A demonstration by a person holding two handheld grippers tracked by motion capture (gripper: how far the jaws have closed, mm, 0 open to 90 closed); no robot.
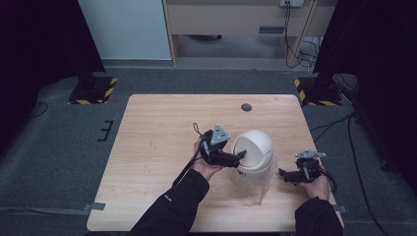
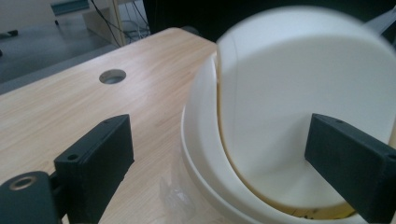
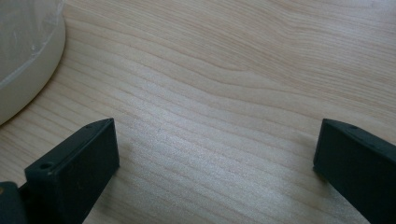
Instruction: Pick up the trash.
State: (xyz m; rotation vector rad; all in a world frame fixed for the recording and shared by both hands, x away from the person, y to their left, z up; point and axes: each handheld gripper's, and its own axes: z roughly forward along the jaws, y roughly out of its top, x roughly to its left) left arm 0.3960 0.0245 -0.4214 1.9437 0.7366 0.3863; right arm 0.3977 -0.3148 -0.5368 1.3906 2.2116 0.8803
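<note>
Bin (image 1: pixel 253 157) lid swung inward, contents hidden; left tool (image 1: pixel 239 156), right tool (image 1: pixel 284 173) both apart.

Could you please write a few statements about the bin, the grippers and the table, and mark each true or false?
1. The left gripper is at the white domed bin's swing lid. True.
2. The right gripper is clamped on the bin. False: its jaws are spread over bare table, beside the bin.
3. The bin lies on its side. False: it stands upright.
4. The table has a round hole near its far edge. True.
</note>
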